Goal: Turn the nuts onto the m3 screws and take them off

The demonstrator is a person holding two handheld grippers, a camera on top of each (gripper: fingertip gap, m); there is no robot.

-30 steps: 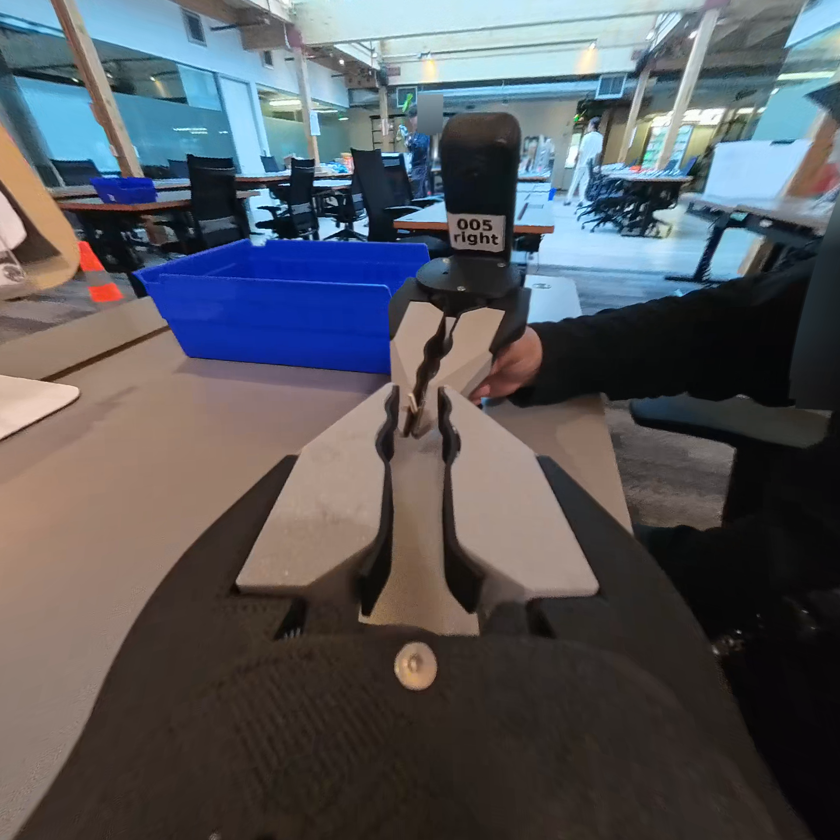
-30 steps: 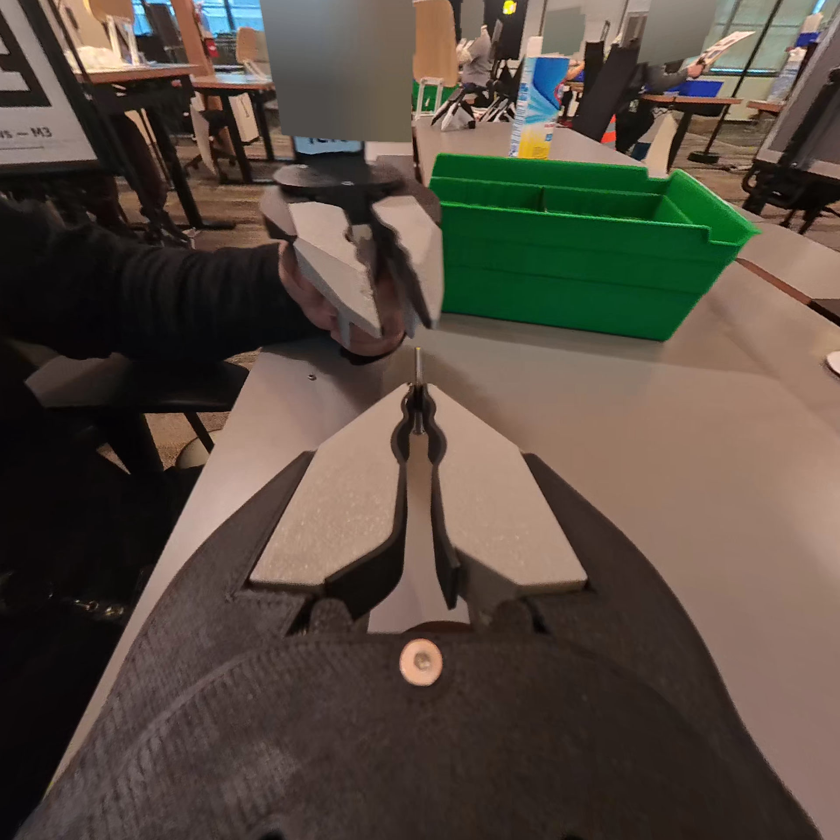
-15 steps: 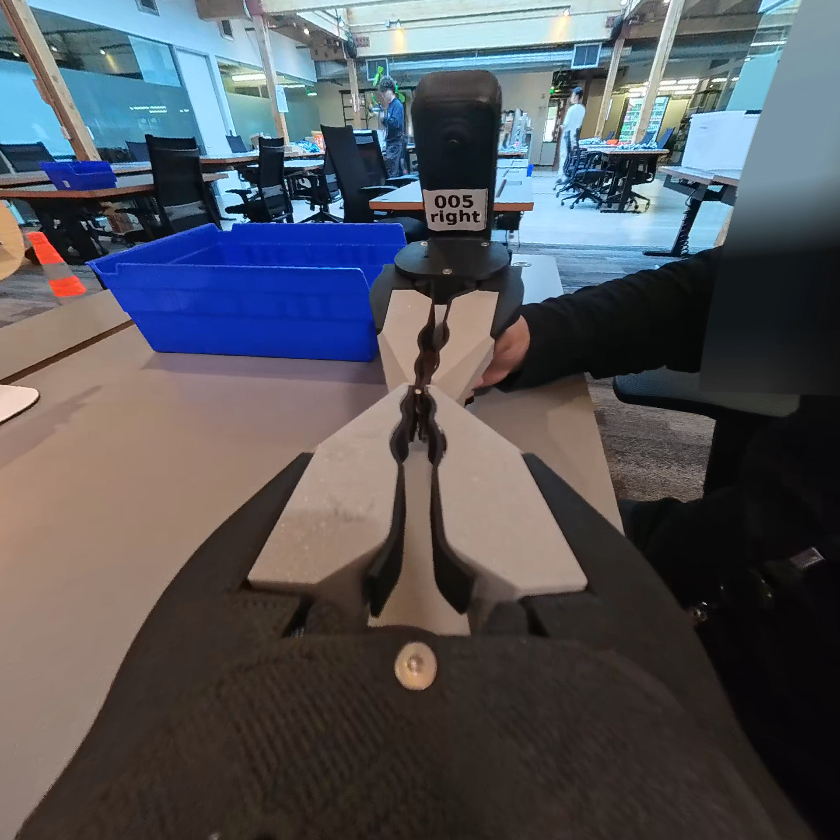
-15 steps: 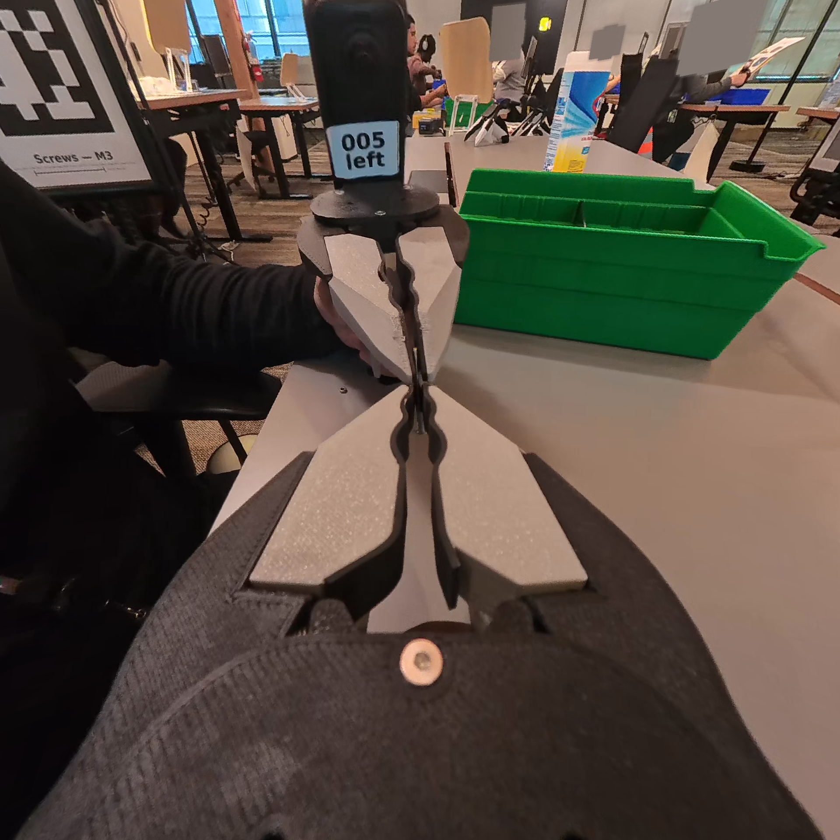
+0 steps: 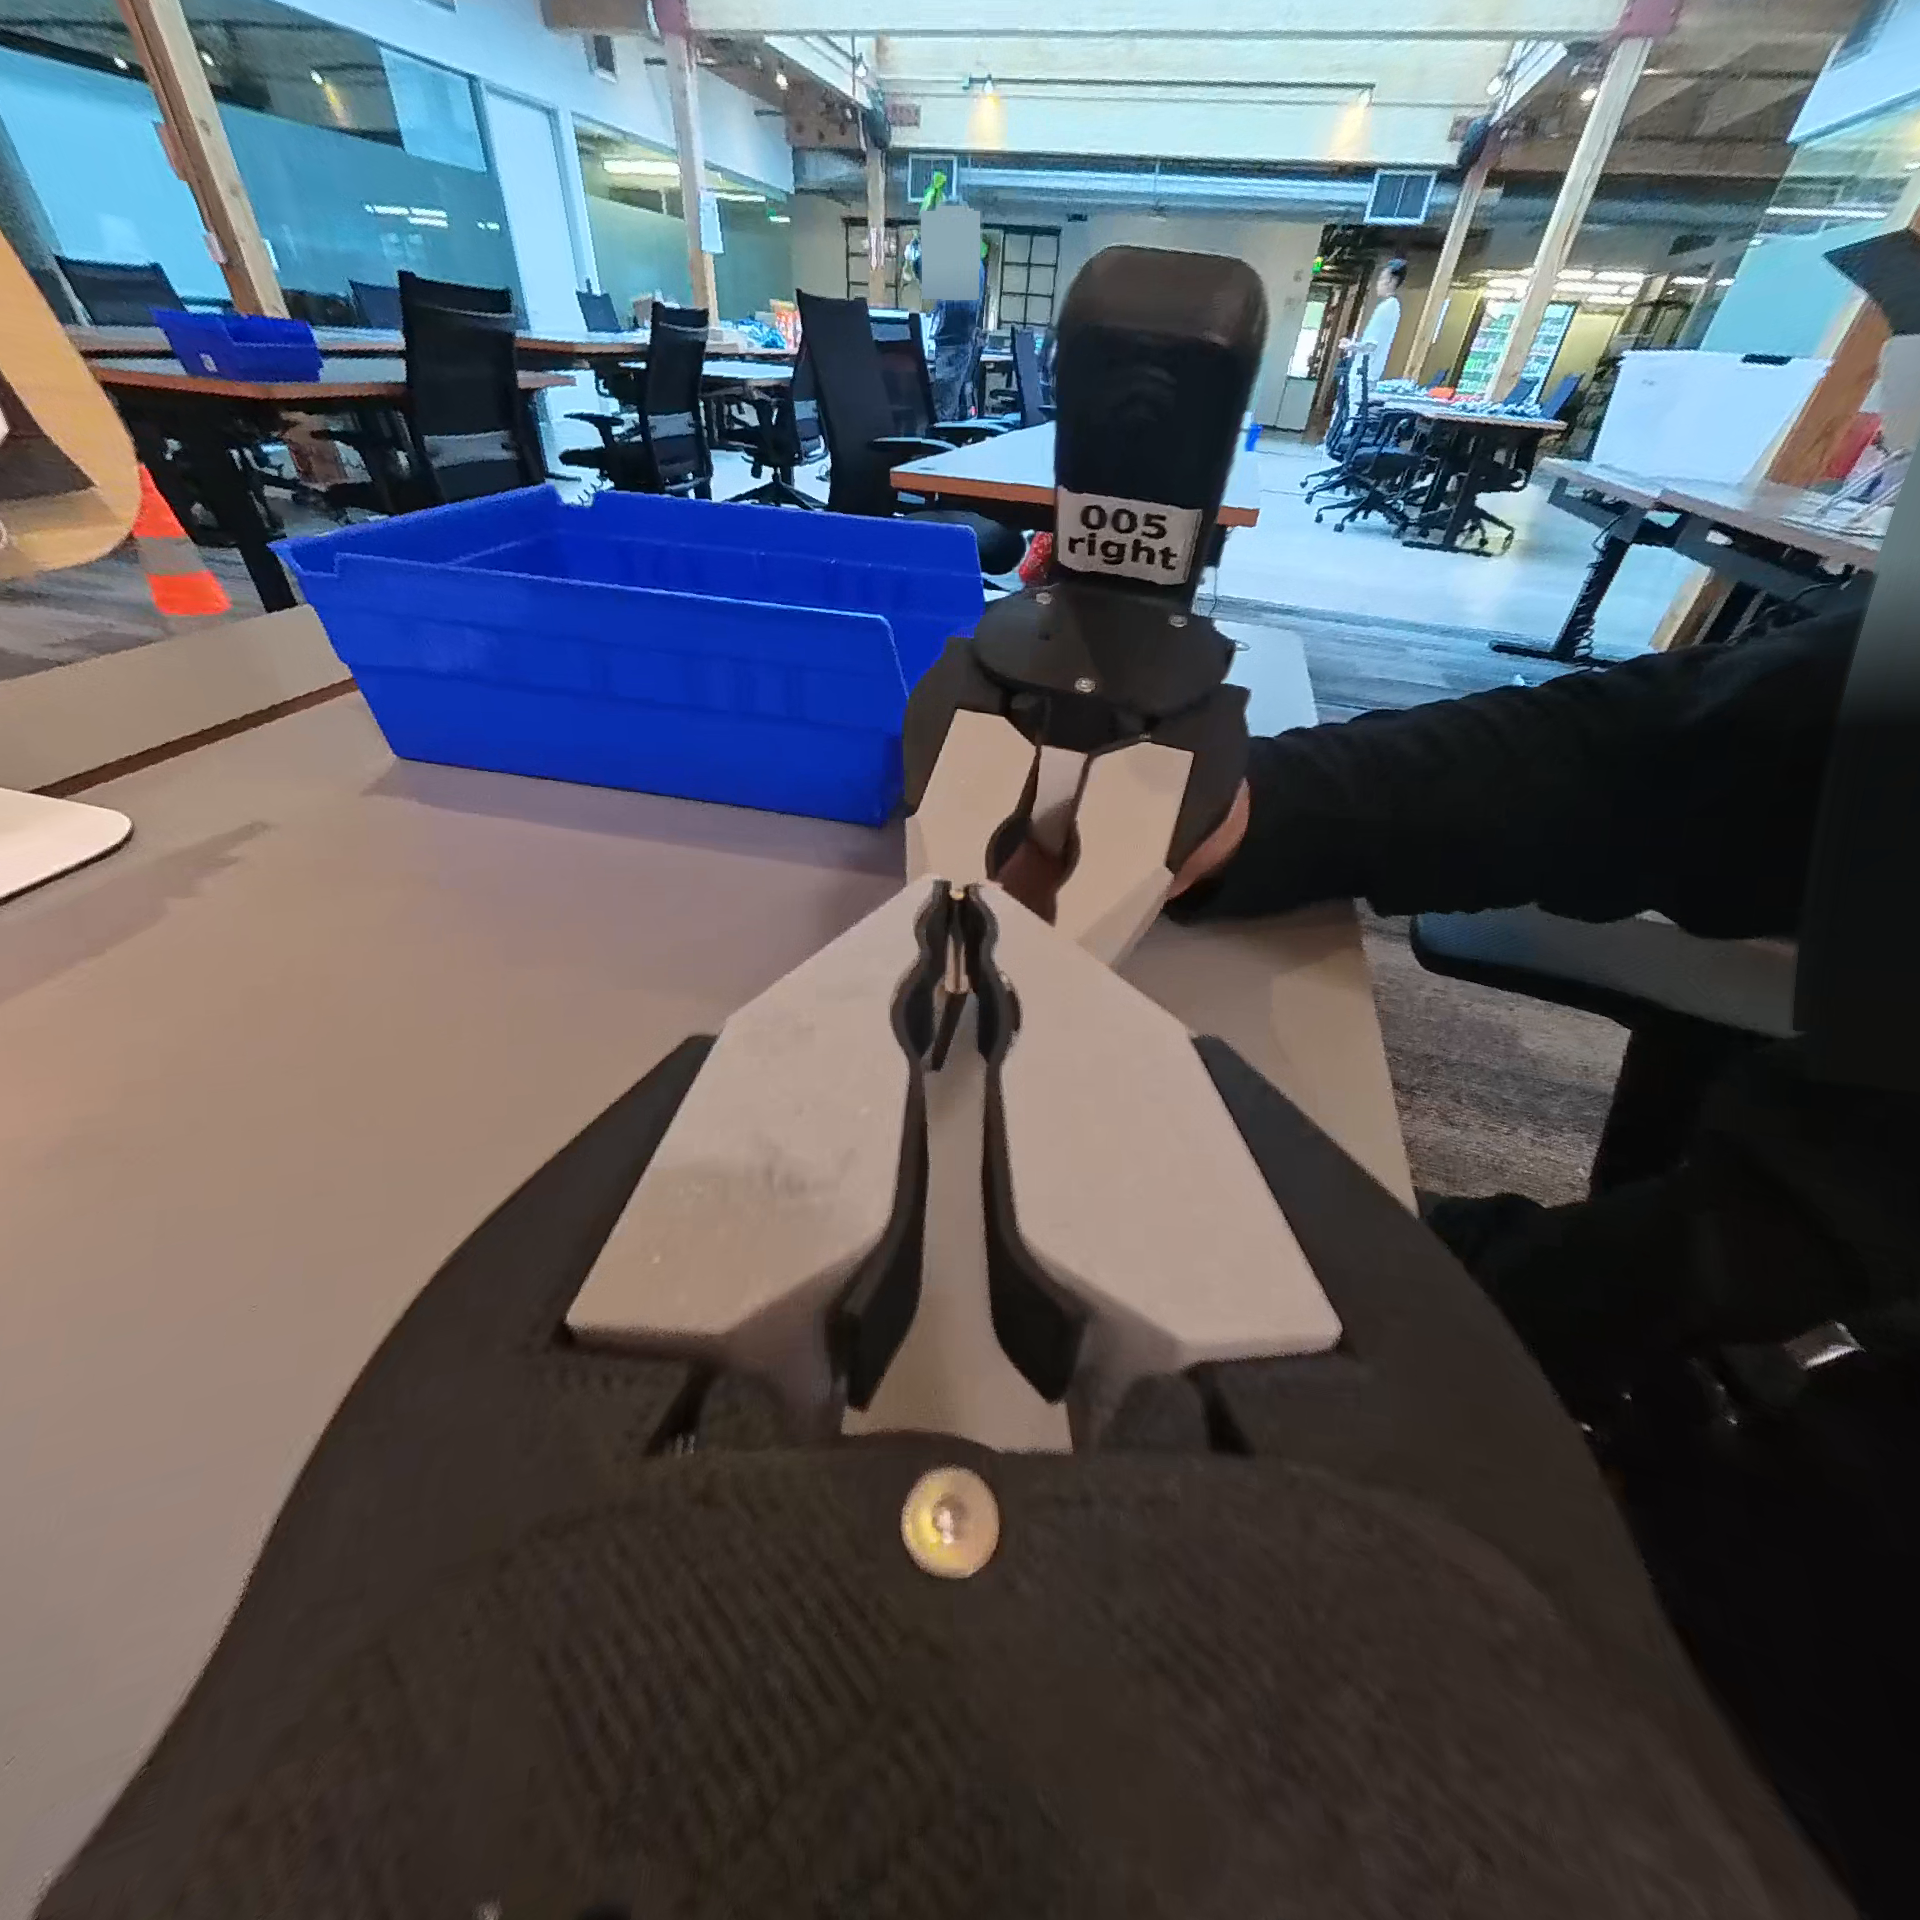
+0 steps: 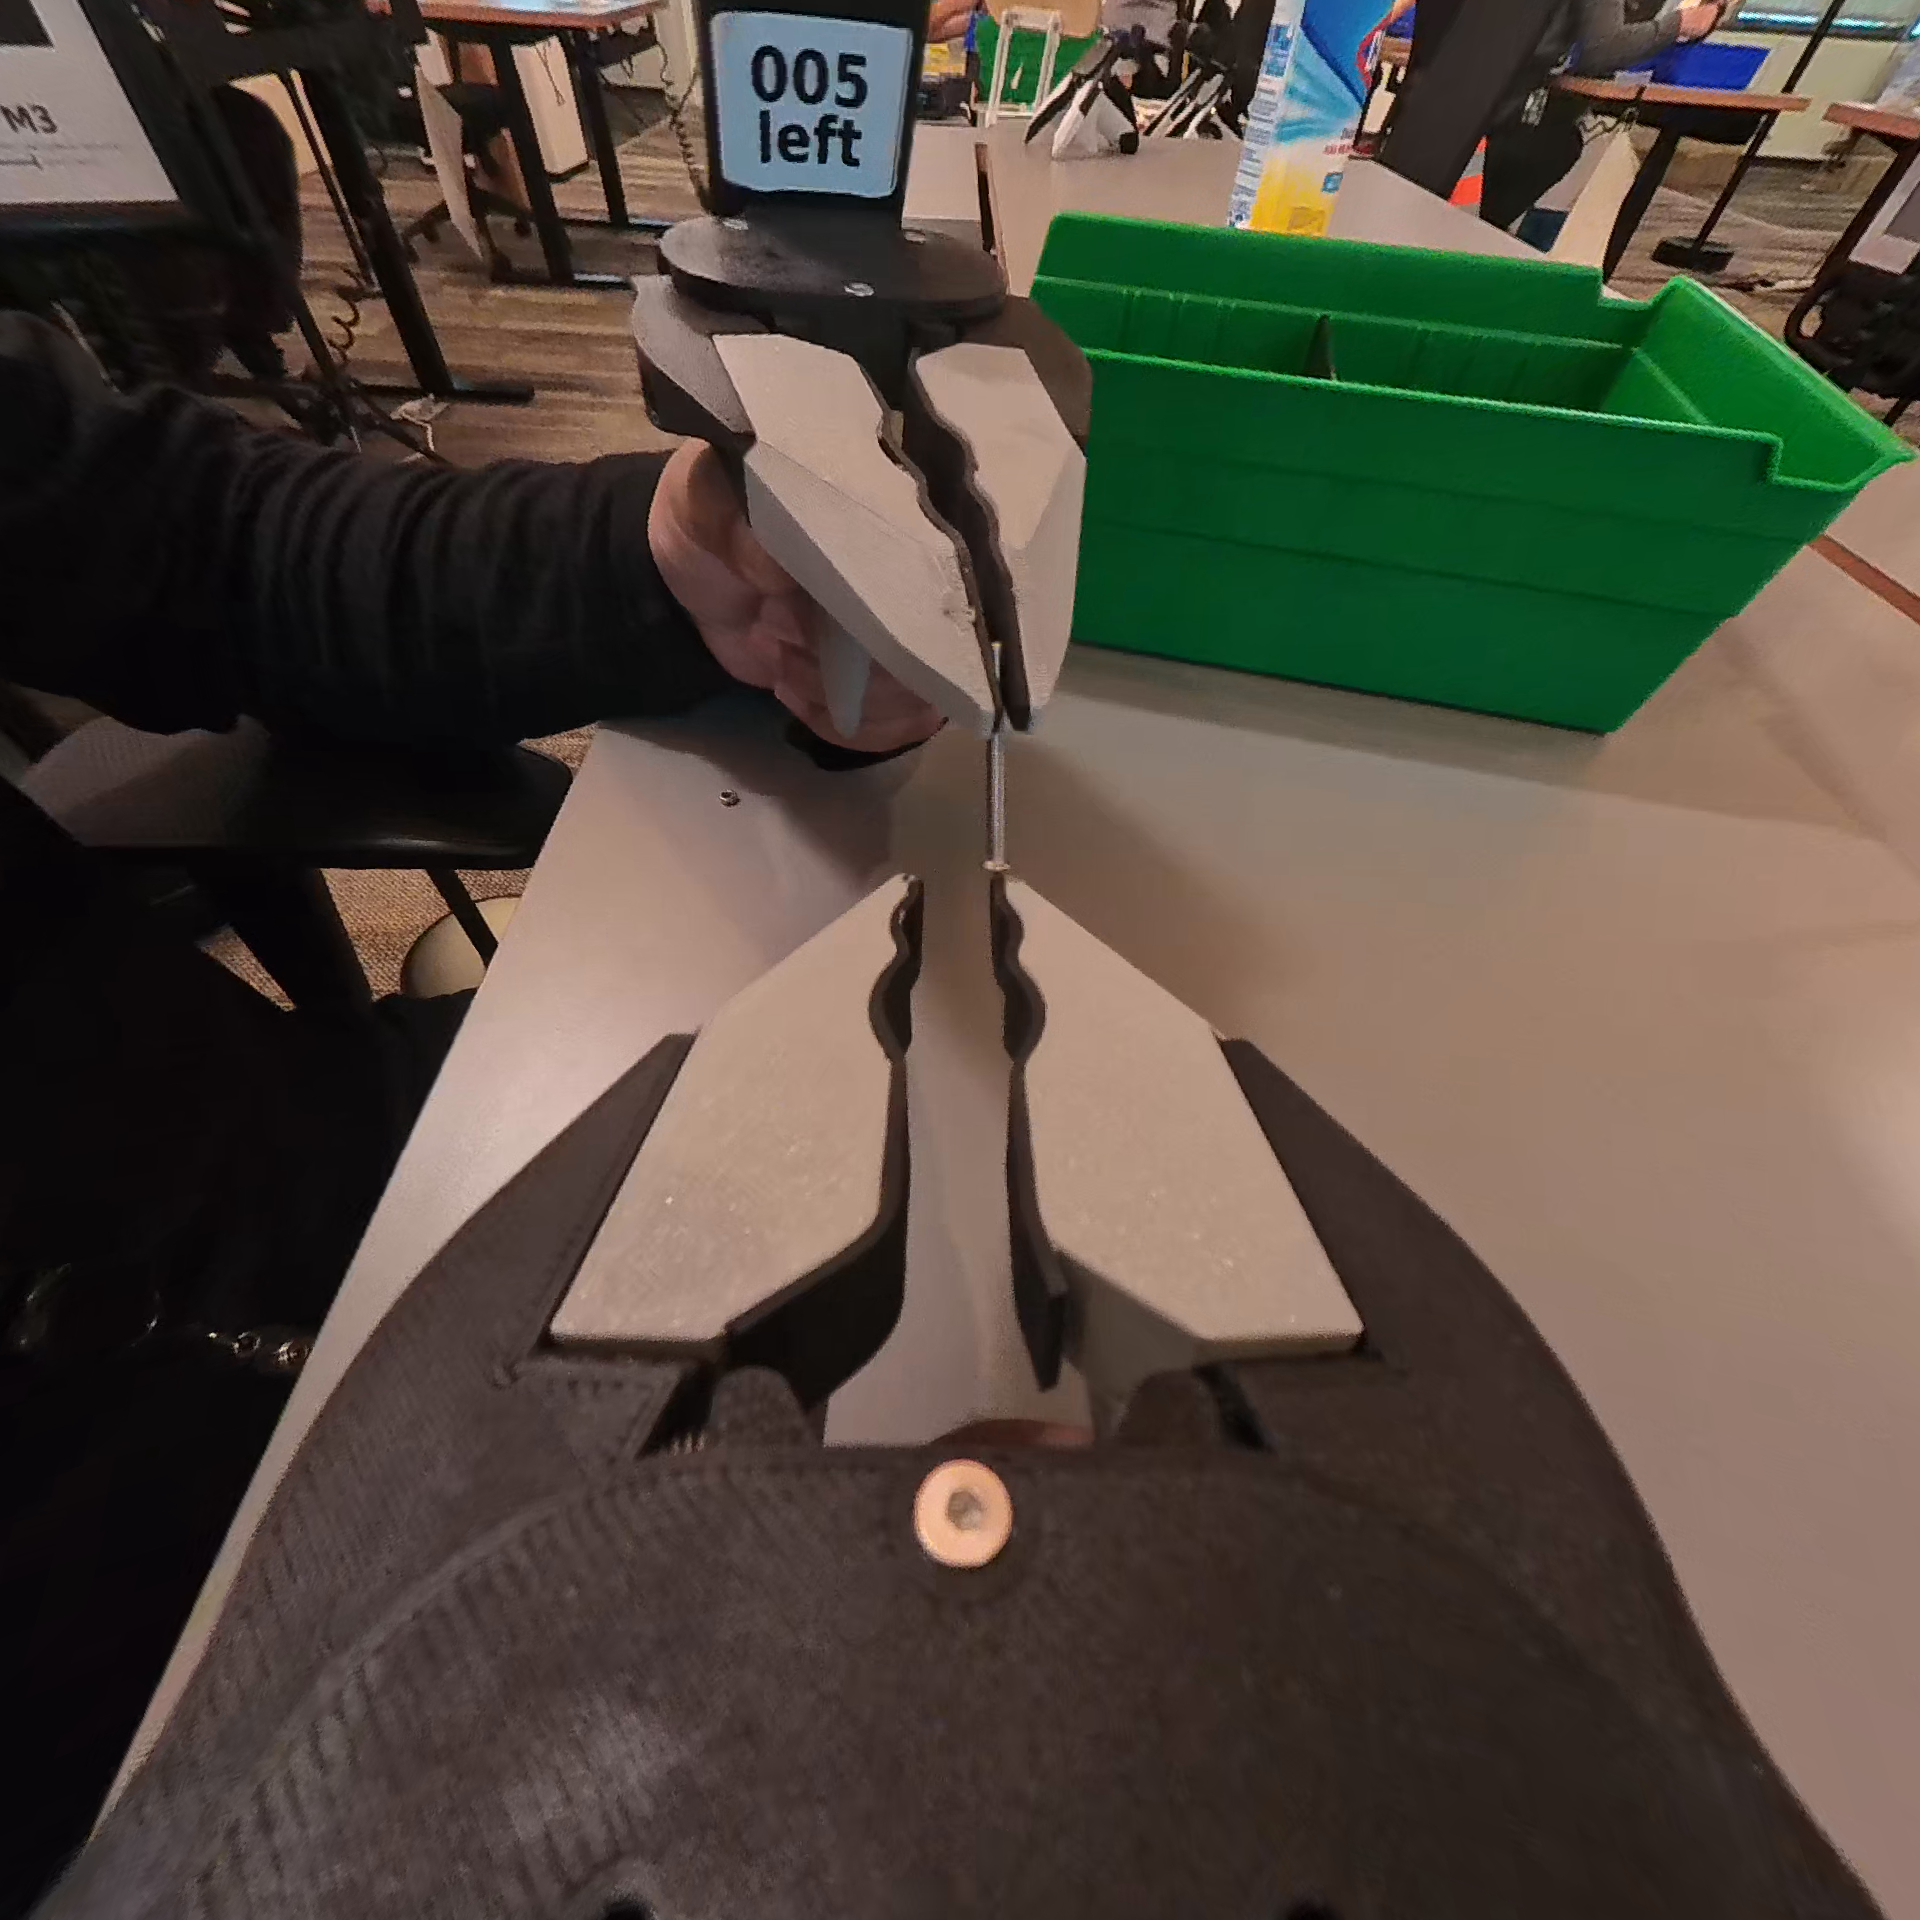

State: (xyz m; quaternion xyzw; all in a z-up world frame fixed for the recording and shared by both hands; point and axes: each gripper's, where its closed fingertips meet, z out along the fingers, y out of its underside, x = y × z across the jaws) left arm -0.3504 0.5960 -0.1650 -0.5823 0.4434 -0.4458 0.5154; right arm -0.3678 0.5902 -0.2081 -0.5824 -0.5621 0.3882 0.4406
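M3 screw: thin, threaded, bright metal; its head end is hidden where it is pinched at the tips of the closed left claw, and whether the small nut at its free end is threaded on cannot be told. Right claw: flat grey fingers with wavy black inner pads, held apart just below the nut, gripping nothing. Matte grey surface; ribbed green plastic bin, contents unseen; blue bin.

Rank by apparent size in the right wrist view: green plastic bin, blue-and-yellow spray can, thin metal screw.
1. Green plastic bin
2. Blue-and-yellow spray can, farther back and cut off at the top
3. Thin metal screw, smallest
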